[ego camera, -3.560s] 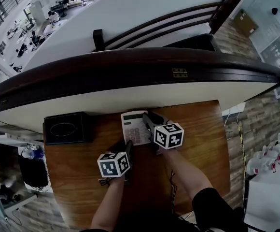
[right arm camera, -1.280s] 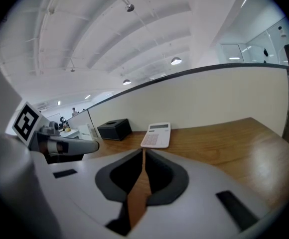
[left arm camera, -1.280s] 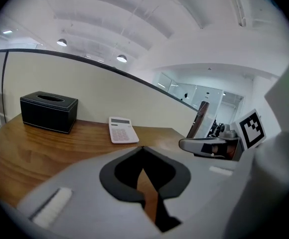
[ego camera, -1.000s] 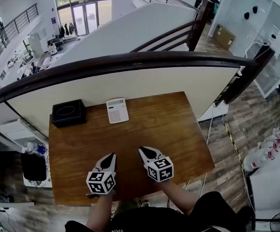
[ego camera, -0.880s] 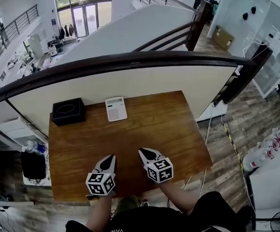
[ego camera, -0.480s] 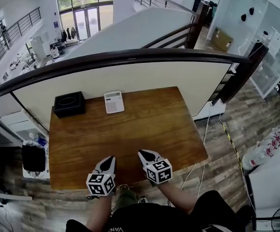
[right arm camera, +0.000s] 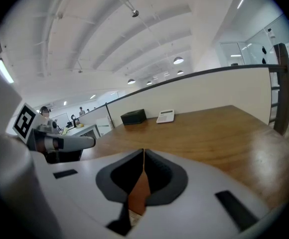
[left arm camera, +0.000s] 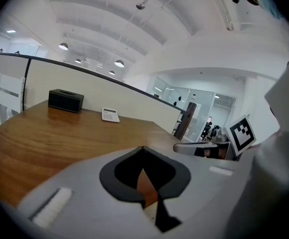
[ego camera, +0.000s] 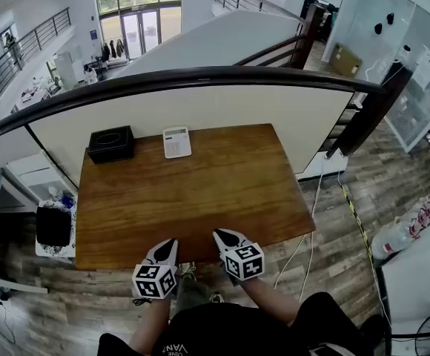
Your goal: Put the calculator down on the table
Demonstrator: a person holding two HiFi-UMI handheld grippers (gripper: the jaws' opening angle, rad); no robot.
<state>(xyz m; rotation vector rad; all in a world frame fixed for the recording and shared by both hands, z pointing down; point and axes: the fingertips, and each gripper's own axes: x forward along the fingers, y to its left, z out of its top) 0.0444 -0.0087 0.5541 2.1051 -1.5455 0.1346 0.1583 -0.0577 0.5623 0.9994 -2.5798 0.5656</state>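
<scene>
The calculator (ego camera: 176, 142) lies flat at the top of the table (ego camera: 222, 199), just right of the black box (ego camera: 111, 144). My left gripper (ego camera: 170, 242) and right gripper (ego camera: 219, 235) are clenched on nothing, low in the frame at the table's near edge. I judge the only risk to be a careless reach back that nudges the calculator.

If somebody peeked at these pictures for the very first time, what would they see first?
Probably the big brown wooden table, with a white calculator lying flat at its far edge beside a black box. Next come the left gripper and right gripper at the table's near edge, both shut with nothing in them, far from the calculator.
</scene>
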